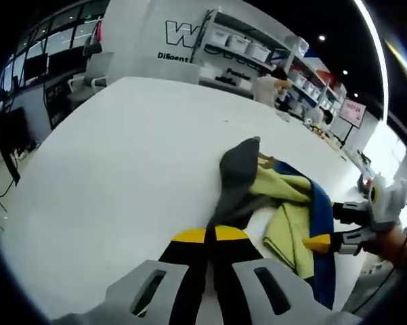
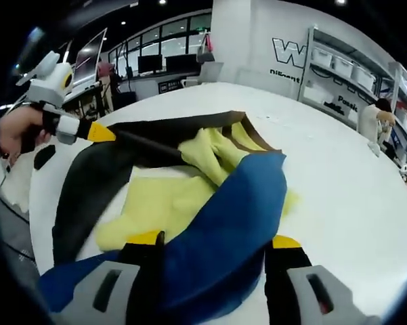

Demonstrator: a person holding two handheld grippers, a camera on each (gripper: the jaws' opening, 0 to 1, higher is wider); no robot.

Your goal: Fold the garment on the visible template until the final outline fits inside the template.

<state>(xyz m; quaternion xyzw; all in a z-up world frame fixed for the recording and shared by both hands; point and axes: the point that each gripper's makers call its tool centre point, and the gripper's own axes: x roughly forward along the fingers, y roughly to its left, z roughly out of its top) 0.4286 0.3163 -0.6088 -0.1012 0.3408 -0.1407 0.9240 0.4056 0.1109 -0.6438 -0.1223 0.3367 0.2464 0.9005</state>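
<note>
A garment (image 1: 288,206) of dark grey, yellow and blue cloth lies bunched on the white table (image 1: 122,156). My left gripper (image 1: 210,235) is shut on a dark grey strip (image 1: 238,169) of it, which rises taut from the jaws. In the right gripper view the left gripper (image 2: 98,132) comes in from the left, pinching the dark edge. My right gripper (image 2: 215,240) is open, its jaws wide apart on either side of the blue panel (image 2: 237,210). In the left gripper view the right gripper (image 1: 332,227) stands at the garment's right edge. I cannot make out a template outline.
Shelves with white bins (image 1: 240,44) and a person (image 1: 267,84) stand beyond the table's far edge. Desks, monitors and chairs (image 2: 169,64) fill the background. The table top (image 2: 345,176) is bare white around the garment. A person's hand (image 2: 13,132) holds the left gripper.
</note>
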